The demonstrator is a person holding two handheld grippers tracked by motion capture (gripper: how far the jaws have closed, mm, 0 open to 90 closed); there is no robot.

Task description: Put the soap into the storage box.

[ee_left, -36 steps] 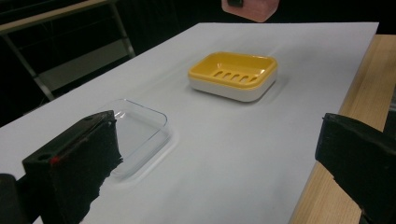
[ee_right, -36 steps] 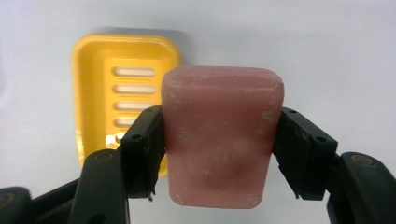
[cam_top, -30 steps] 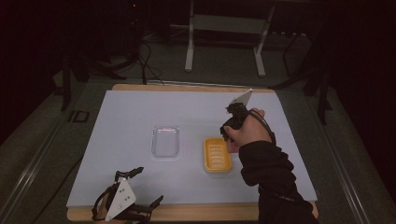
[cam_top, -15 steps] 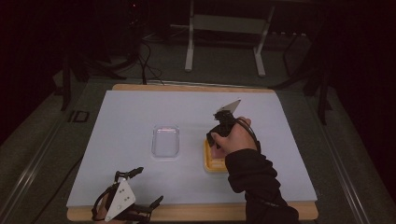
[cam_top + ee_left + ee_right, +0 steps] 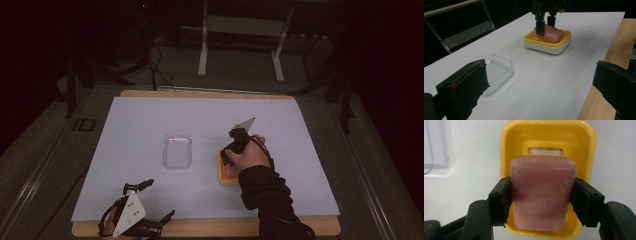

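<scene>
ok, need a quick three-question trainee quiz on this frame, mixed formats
1. True or false: the right hand-held gripper is shut on the pink rectangular soap bar.
2. Multiple choice: the soap bar is over A) the clear plastic lid, B) the yellow plastic soap dish with a white base, C) the wooden table edge.
3. Short answer: what lies on the white table cover between the left hand-held gripper and the dish?

Key:
1. True; its jaws press both long sides.
2. B.
3. The clear rectangular plastic lid, flat on the cover, apart from the dish.
</scene>
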